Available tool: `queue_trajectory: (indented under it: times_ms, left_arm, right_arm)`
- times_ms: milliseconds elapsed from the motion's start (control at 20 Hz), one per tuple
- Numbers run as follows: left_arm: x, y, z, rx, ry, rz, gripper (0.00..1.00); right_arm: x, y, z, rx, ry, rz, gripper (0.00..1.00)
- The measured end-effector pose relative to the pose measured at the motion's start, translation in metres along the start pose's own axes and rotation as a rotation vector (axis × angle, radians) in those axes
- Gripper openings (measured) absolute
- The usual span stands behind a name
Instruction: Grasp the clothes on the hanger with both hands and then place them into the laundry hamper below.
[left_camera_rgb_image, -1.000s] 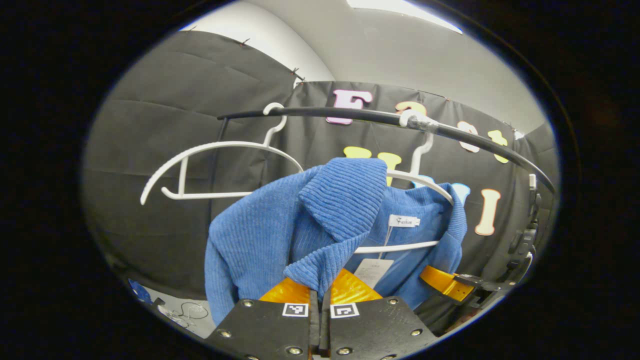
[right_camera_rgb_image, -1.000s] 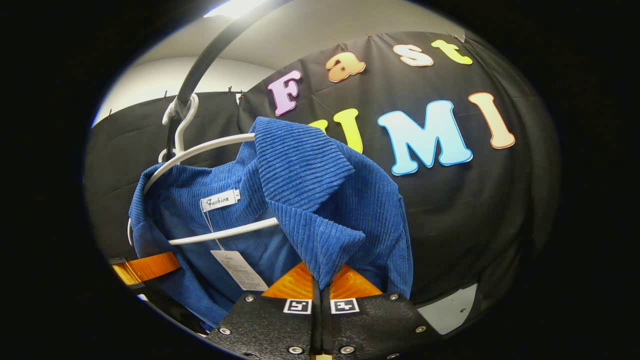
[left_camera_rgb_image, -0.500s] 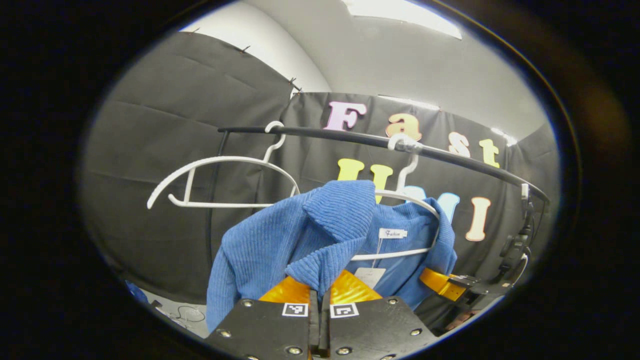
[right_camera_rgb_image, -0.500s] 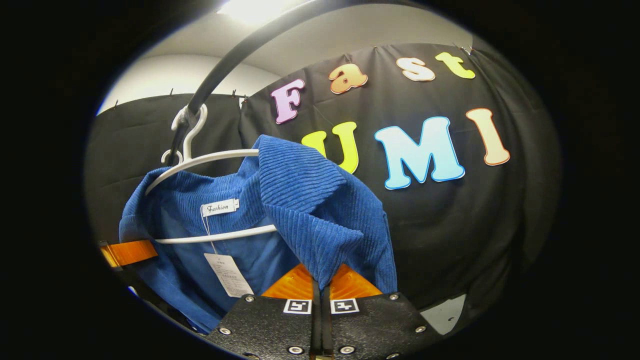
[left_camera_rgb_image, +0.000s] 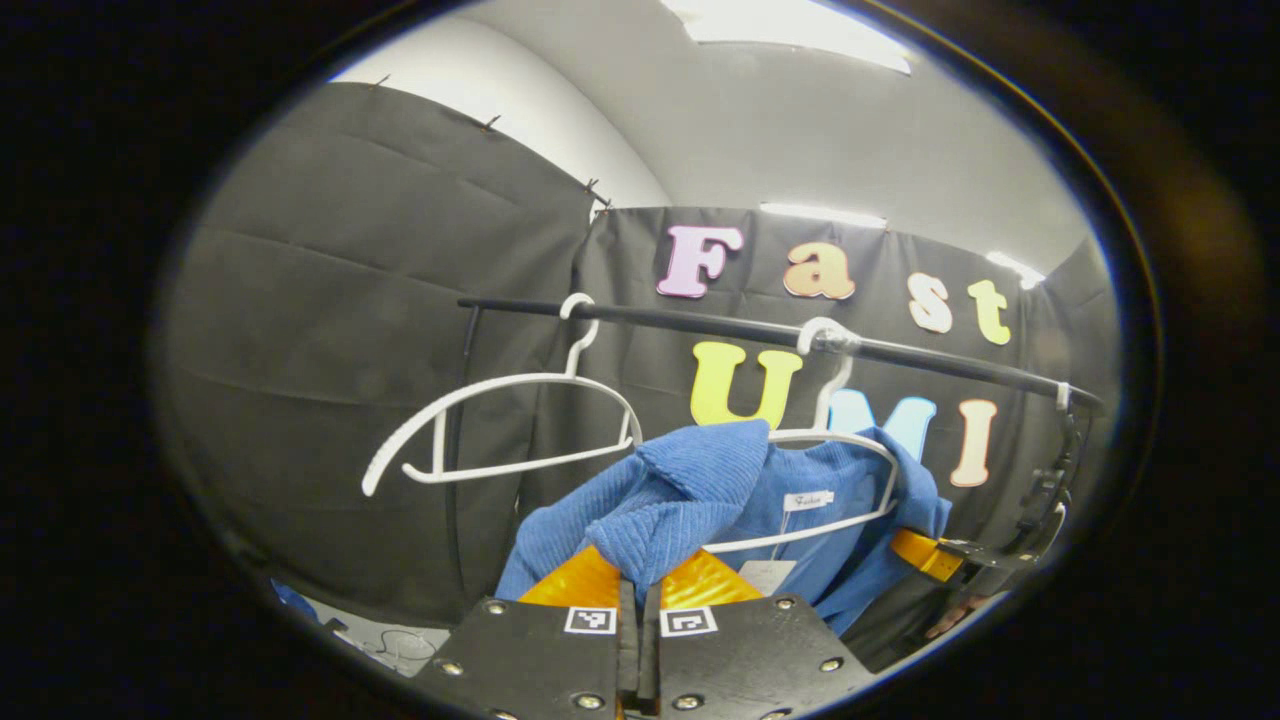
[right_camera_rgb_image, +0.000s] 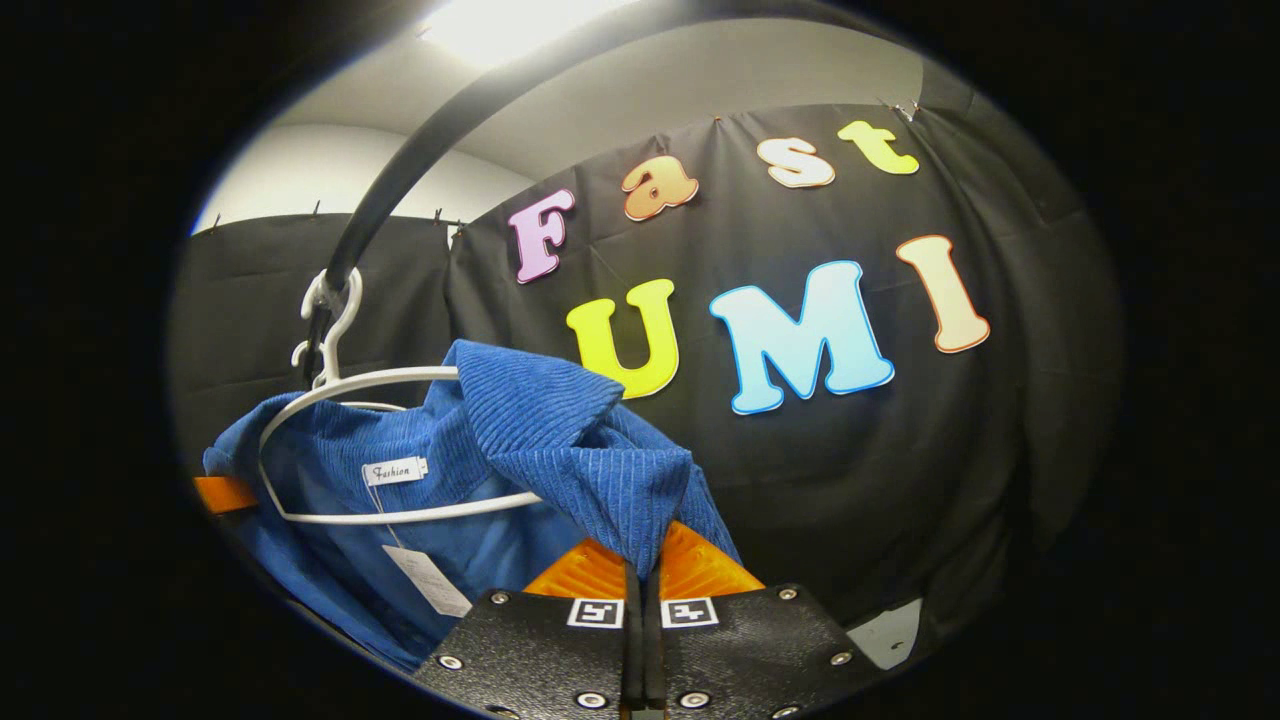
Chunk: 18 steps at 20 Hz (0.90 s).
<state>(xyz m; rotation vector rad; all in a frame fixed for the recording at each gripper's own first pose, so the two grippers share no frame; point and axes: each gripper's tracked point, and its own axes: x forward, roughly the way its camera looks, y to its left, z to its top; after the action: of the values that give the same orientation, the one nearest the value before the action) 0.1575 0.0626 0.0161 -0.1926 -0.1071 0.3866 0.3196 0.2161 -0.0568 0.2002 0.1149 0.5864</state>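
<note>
Black rail (left_camera_rgb_image: 700, 322) overhead, blocking upward travel. Empty white hanger (left_camera_rgb_image: 500, 420) just left of blue corduroy shirt (left_camera_rgb_image: 700, 490). Open gap between that hanger and the shirt's hanger (right_camera_rgb_image: 330, 400). Cloth wall close behind.

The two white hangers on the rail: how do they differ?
The left hanger is bare; the right hanger has a blue garment partly on it, pulled toward the left gripper, which is clamped on its collar. The left hanger hangs tilted, its left end lower; the right one sits more level. Both are white, the same shape, and hooked over the black rail.
</note>
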Motion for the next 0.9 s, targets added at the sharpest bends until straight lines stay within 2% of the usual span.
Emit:
queue_trajectory:
  times_ms: [400,700,900]
  left_arm:
    - [0.014,0.022,0.025,0.003,-0.044,0.051,0.0]
    - [0.019,0.059,0.047,0.01,-0.061,0.086,0.0]
    - [0.028,0.067,0.045,0.049,-0.031,0.069,0.01]
  right_arm:
    - [0.013,-0.017,0.022,0.021,-0.09,-0.052,0.0]
    - [0.026,-0.029,0.04,0.028,-0.15,-0.091,0.0]
    - [0.029,-0.029,0.043,-0.008,-0.18,-0.104,0.0]
